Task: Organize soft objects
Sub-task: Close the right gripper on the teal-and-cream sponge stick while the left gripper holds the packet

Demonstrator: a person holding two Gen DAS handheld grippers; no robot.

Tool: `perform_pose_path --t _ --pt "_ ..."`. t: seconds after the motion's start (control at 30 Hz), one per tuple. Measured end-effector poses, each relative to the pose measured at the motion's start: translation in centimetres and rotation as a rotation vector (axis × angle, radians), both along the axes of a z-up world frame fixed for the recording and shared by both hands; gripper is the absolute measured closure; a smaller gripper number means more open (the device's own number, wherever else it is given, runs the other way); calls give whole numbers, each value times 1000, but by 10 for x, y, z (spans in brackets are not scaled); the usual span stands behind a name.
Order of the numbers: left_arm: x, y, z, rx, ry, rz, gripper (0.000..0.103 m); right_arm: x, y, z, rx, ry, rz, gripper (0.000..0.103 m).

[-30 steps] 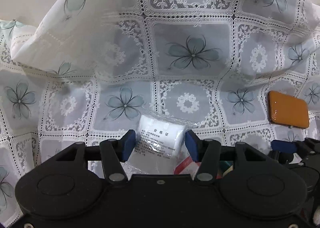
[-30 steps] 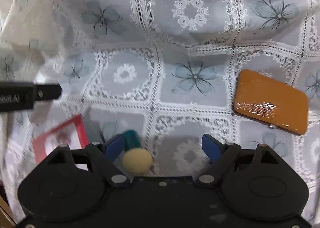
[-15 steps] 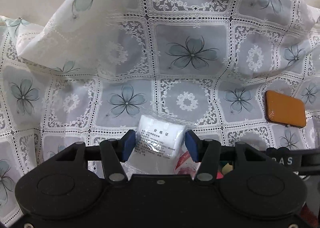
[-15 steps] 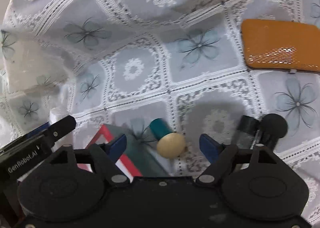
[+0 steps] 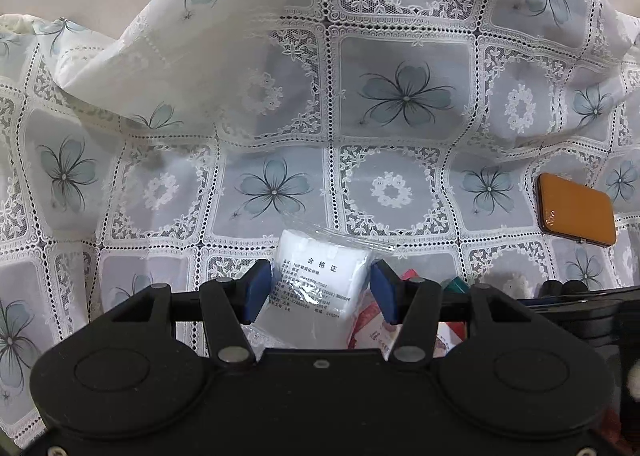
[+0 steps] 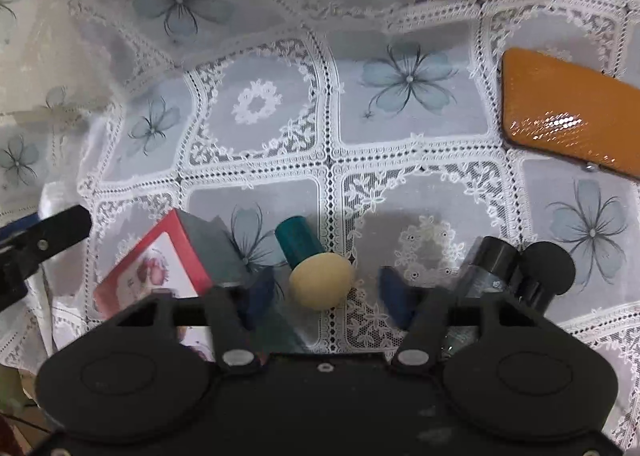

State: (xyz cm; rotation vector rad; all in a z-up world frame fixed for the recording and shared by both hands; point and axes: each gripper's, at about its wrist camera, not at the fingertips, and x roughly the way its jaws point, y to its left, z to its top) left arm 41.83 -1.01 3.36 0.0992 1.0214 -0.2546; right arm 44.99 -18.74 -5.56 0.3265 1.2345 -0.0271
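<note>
- A white soft pack sealed in clear plastic, with a printed label (image 5: 320,288), is clamped between the blue pads of the left gripper (image 5: 320,290), above a white lace tablecloth with grey-blue flower prints (image 5: 404,95).
- A makeup sponge with a cream egg-shaped head and a teal handle (image 6: 316,272) lies on the cloth between the spread fingers of the right gripper (image 6: 326,296); neither pad is seen touching it, so that gripper is released.
- A red-framed box with a grey side (image 6: 172,260) lies just beside the sponge's handle, at the right gripper's left finger; part of it is hidden behind the gripper body.
- Black cylindrical items with a round black knob (image 6: 520,268) lie close to the other finger; what they are cannot be told.
- A flat orange rectangular case with a glossy textured surface (image 6: 568,115) rests well apart, farther along the cloth.
- The cloth is bunched up into a raised fold behind the objects.
</note>
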Motion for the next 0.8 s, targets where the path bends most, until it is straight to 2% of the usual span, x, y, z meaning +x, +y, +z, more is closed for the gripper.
perform_pose_path --t 0.03,0.13,0.2,0.37,0.43,0.6,0.8 --pt "0 0 0 -1 1 0 50 1 0 -3 16 8 18 69" --pt "-1 -1 -1 2 2 -3 50 -1 1 1 -13 -20 64 70" --pt "-1 -1 -2 4 5 -6 50 -2 3 6 -86 -41 112 70" --pt "-1 -6 -5 7 11 -17 50 2 11 7 -280 -52 340 70" --pt "-1 -8 -6 4 14 -20 50 4 8 5 -323 -65 382 69" --pt "-1 -12 -5 1 13 -29 50 11 -17 6 -266 -116 250 62" --pt "-3 -13 -3 5 10 -36 50 19 -25 10 -305 -157 129 62"
